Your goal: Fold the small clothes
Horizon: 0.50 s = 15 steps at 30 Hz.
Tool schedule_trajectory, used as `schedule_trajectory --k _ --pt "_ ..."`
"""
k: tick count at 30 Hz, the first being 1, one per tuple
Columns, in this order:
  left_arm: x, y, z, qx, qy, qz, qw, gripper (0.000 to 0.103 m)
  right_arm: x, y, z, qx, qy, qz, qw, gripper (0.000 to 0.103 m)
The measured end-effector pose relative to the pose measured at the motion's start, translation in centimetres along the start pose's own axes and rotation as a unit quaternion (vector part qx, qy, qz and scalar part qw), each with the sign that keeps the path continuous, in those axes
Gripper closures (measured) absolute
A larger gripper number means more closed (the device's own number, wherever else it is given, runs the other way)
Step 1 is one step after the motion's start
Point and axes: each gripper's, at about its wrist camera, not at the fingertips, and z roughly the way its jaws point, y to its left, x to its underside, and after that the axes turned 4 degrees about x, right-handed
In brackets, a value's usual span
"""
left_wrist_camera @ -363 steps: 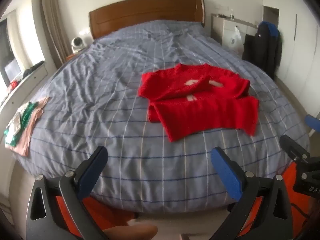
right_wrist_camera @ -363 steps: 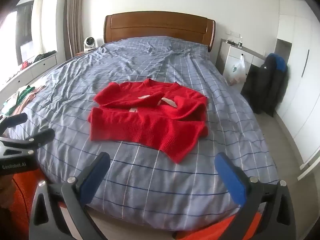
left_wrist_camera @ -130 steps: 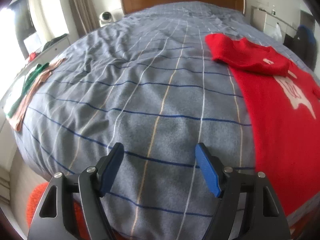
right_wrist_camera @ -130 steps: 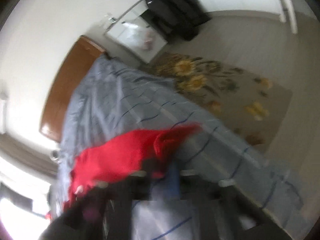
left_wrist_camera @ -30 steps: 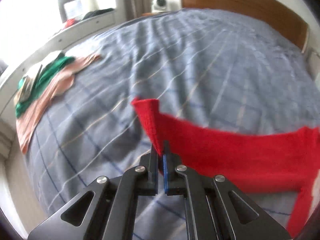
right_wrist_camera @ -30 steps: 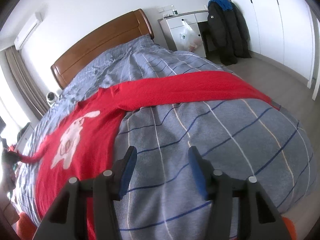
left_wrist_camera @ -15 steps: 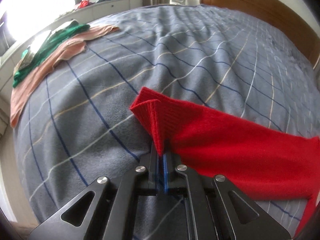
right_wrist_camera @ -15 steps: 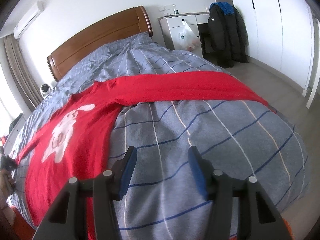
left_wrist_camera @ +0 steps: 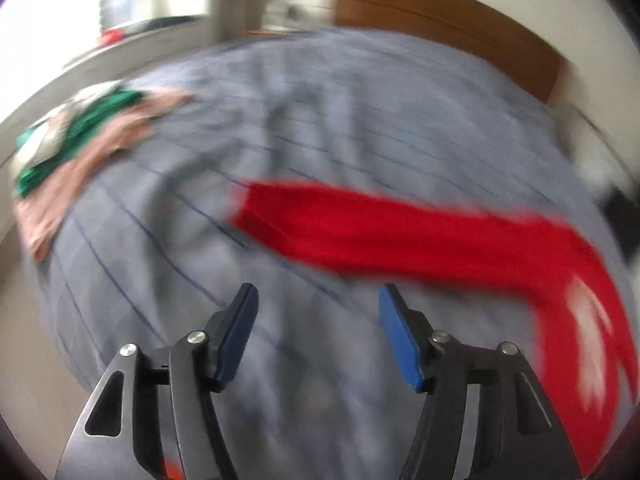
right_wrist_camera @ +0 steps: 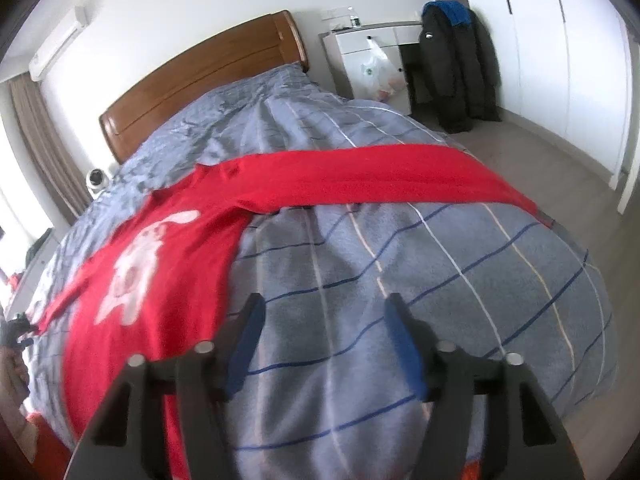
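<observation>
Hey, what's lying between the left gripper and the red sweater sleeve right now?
In the left wrist view, only bare striped blanket lies between the open left gripper and the red sweater sleeve; nothing else shows there, though the picture is blurred.

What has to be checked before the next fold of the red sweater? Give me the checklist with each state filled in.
1. Left claw free: ok, open with only blanket between the fingers.
2. Right claw free: ok, open, holding nothing.
3. Sweater spread out: ok, its body lies flat with the white figure up.
4. Right sleeve laid out: ok, stretched straight across the bed, its cuff at the bed's edge.
5. Left sleeve laid out: cannot tell, the left view is motion-blurred.
6. Other clothes clear of the sweater: ok, piled apart at the far corner.
</observation>
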Motion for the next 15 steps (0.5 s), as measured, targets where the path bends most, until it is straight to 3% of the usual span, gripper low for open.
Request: schedule_trajectory --k 2,4,7,12,14,15 --pt "3.4 -3.1 -1.8 0.084 0.056 0.045 0.9938 0.026 0.4 1.2 -0.7 -0.047 0.041 -0.019 0.998 0.037" --pt "8.0 -6.4 -2.3 0.157 0.127 0.076 0.9765 0.024 1.6 2.8 -0.5 -0.101 0.105 -0.039 0.989 0.037" --pt "12.6 -9.7 -1.6 0.203 0.19 0.092 0.9562 0.024 3.7 3.8 0.7 -0.139 0.195 -0.036 0.97 0.038" --pt "16.5 -13.4 0.2 0.207 0.21 0.152 0.9432 0.024 5.5 4.1 3.0 -0.139 0.241 -0.035 0.96 0.044" --pt "17.5 -14.2 0.8 0.197 0.21 0.171 0.9421 0.035 5.9 4.6 4.1 -0.143 0.253 -0.04 0.956 0.059" --pt "17.9 -14.6 1.0 0.189 0.207 0.182 0.9424 0.074 6.0 4.7 4.6 -0.147 0.259 -0.037 0.954 0.07"
